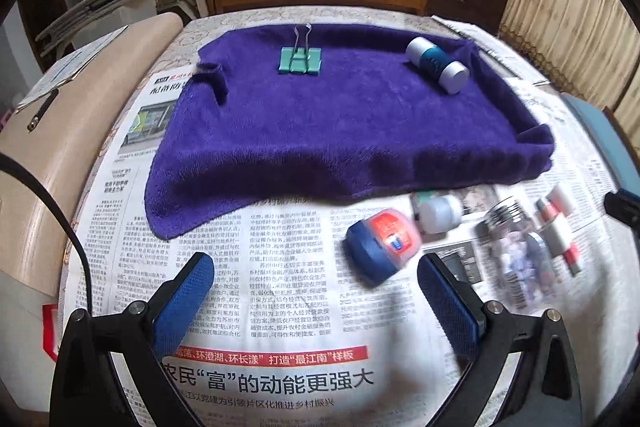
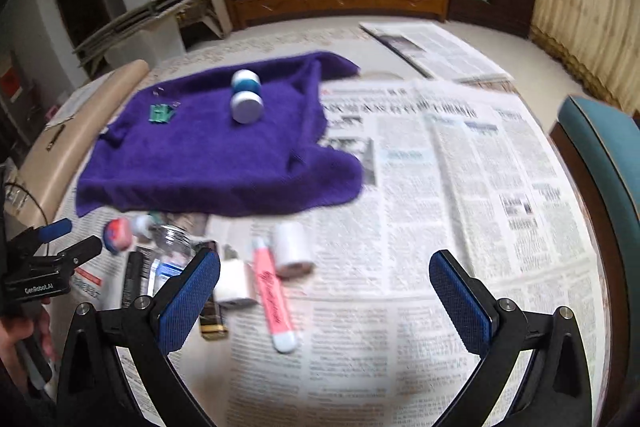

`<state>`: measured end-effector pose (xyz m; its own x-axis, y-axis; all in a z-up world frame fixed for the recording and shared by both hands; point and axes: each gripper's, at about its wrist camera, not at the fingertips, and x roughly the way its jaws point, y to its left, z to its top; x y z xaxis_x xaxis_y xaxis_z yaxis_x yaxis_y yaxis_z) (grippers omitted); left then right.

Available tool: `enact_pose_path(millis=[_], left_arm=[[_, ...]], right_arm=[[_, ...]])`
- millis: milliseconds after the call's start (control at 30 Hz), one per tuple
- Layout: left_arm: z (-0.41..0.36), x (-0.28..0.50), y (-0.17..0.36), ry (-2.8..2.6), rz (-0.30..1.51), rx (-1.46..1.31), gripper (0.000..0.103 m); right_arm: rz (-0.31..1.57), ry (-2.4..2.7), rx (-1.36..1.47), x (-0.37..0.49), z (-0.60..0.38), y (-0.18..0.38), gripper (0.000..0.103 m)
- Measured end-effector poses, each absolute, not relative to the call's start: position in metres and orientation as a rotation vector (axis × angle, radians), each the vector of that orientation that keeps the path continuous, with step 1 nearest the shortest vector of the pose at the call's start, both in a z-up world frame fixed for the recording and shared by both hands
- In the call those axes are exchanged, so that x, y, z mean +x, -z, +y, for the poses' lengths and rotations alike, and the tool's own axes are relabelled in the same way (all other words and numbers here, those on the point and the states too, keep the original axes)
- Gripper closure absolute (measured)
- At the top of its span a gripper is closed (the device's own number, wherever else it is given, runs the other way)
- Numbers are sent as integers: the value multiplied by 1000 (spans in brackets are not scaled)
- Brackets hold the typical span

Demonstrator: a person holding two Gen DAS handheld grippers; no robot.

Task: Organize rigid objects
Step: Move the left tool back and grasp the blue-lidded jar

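In the left wrist view, the left gripper [image 1: 316,291] hangs spread and empty over newspaper [image 1: 280,327]; a blue-and-orange jar [image 1: 382,247] lies just ahead, nearer its right finger, with the purple towel [image 1: 340,123] beyond carrying a green binder clip [image 1: 300,61]. In the right wrist view, the right gripper [image 2: 324,299] is likewise released; a pink tube [image 2: 274,301] lies between its fingers toward the left.
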<state>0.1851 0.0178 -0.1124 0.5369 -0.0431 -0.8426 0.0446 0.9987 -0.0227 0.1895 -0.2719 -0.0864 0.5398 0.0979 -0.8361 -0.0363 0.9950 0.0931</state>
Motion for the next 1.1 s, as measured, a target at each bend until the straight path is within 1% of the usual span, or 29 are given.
enact_pose_path(millis=[167, 367, 567, 633, 700, 733, 767, 967, 1100], left_arm=[[10, 187, 128, 45, 1030, 10, 3], [-2, 189, 130, 37, 981, 20, 4], [-8, 190, 127, 55, 954, 29, 17], [-9, 189, 125, 43, 947, 21, 29], [-11, 189, 124, 38, 941, 15, 47], [-12, 190, 123, 33, 937, 13, 52], [-12, 190, 122, 32, 930, 10, 62], [-3, 179, 121, 63, 935, -6, 62], [5, 170, 118, 73, 908, -39, 62]], right_arm=[[983, -95, 79, 185, -277, 85, 0], [986, -118, 101, 182, -278, 85, 0], [978, -135, 111, 179, -278, 81, 0], [977, -136, 111, 178, -278, 80, 0], [981, -139, 114, 178, -278, 81, 0], [982, -141, 114, 178, -278, 81, 0], [984, -143, 113, 178, -277, 82, 0], [989, -147, 108, 178, -275, 83, 0], [993, -146, 115, 179, -276, 84, 0]])
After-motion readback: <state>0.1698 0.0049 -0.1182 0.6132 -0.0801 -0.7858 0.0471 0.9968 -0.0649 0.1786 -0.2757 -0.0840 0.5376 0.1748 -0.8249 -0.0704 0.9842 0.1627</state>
